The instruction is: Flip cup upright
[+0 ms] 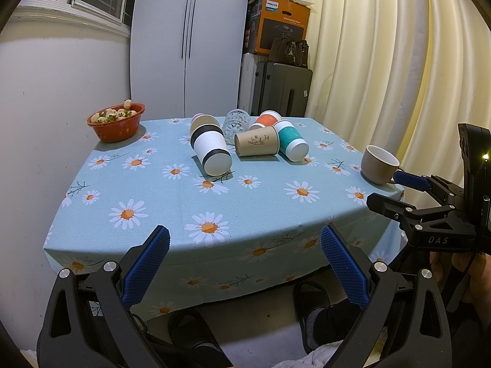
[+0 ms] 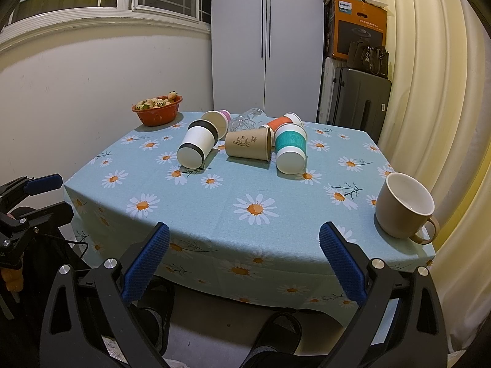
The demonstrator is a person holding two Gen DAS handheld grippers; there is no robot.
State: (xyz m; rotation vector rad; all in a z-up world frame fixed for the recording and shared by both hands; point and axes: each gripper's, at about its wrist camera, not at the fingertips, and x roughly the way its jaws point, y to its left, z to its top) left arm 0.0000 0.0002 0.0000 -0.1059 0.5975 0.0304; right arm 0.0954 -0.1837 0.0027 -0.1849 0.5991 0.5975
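Several cups lie on their sides at the table's far middle: a white cup with black bands (image 1: 211, 151) (image 2: 196, 147), a brown paper cup (image 1: 257, 144) (image 2: 248, 145), a teal-banded cup (image 1: 291, 141) (image 2: 290, 148), an orange-banded cup (image 1: 266, 120) (image 2: 280, 121), a pink cup (image 1: 202, 121) (image 2: 218, 119) and a clear glass (image 1: 235, 125) (image 2: 247, 119). A beige mug (image 1: 379, 164) (image 2: 405, 205) stands upright at the right edge. My left gripper (image 1: 245, 271) and right gripper (image 2: 244, 268) are both open and empty, before the table's near edge.
A red bowl of strawberries (image 1: 116, 121) (image 2: 158, 109) sits at the far left corner. The daisy tablecloth (image 1: 172, 202) (image 2: 214, 202) covers the table. Curtains hang at the right; a suitcase and boxes (image 1: 280, 61) stand behind. The person's slippered feet are below the table edge.
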